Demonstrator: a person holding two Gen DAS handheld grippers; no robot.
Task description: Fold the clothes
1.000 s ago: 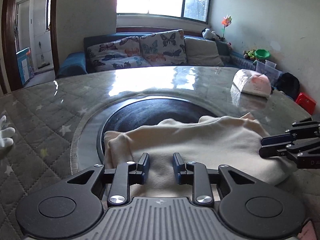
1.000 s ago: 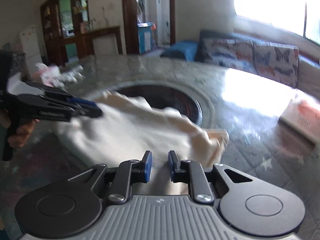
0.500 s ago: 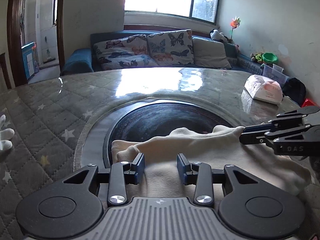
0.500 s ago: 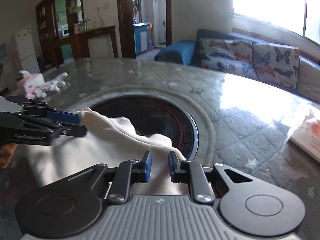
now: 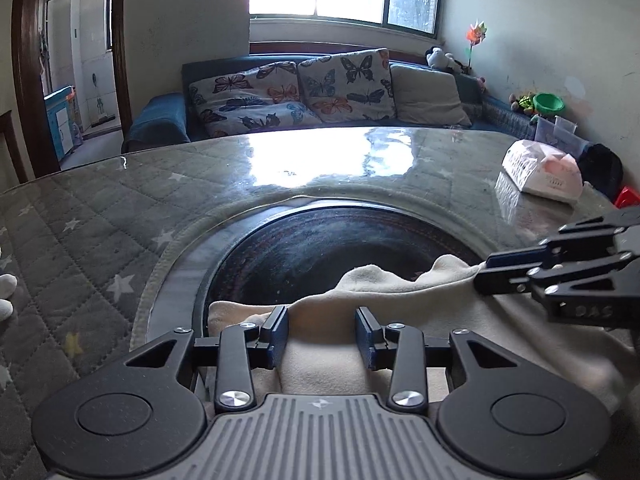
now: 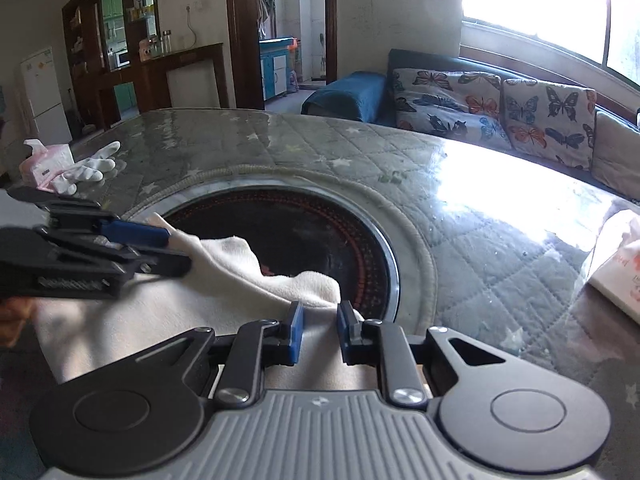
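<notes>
cream garment (image 5: 400, 312), one, two grippers (image 5: 322, 332) (image 6: 319, 330), jaws parted

Left wrist view: low over the table (image 5: 120, 216), facing the sofa (image 5: 312, 92) at 12 o'clock — right wrist view angled leftward; shared: cream garment (image 5: 400, 304), dark round inset (image 6: 304, 236).

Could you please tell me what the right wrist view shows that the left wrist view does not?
Only the right wrist view shows the white glove, the pink tissue pack and the wooden cabinet. Only the left wrist view shows the green bowl and the pinwheel. Both show the cream garment, the dark round inset and the butterfly cushions.
</notes>
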